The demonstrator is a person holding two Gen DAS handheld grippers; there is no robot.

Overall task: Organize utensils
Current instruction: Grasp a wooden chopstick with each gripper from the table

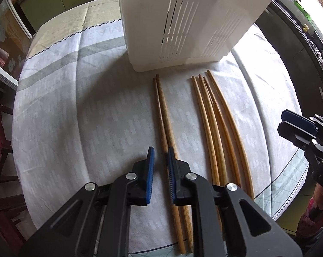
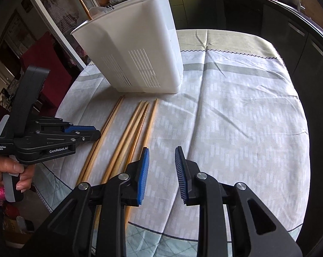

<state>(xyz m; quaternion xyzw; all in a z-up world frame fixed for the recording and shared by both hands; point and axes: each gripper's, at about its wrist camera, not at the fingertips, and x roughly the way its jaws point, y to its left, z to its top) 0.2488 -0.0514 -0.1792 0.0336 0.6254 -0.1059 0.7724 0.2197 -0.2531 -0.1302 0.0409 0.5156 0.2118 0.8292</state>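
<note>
Left gripper (image 1: 160,156) low over the near ends of the darker chopstick pair (image 1: 163,115), fingers spread with a narrow gap, nothing pinched. Pair runs between and under the right-hand pad; contact with the sticks not resolvable from the left wrist view.

Right gripper (image 2: 162,159) hovering over bare tablecloth (image 2: 236,128), fingers spread wider, empty. Just left of it, the paler chopstick bundle (image 2: 131,132), four sticks lying roughly parallel, tips toward the holder.

Both groups flat on the cloth, well short of being stowed. Beyond their far tips, near but apart: white slotted utensil holder (image 2: 140,49), upright. Two sticks already standing in it, tops poking above the rim (image 2: 84,4).

Step in hand, by the look of it: pre-grasp on the dark pair with the left. Task partly done, six sticks left on the table.

Next move likely calls for: centring the pair in the gap, closing on both sticks together near the thick ends, lifting, tipping upright, dropping through the holder's open top. Risk: sticks rolling apart on the soft cloth, only one caught.
</note>
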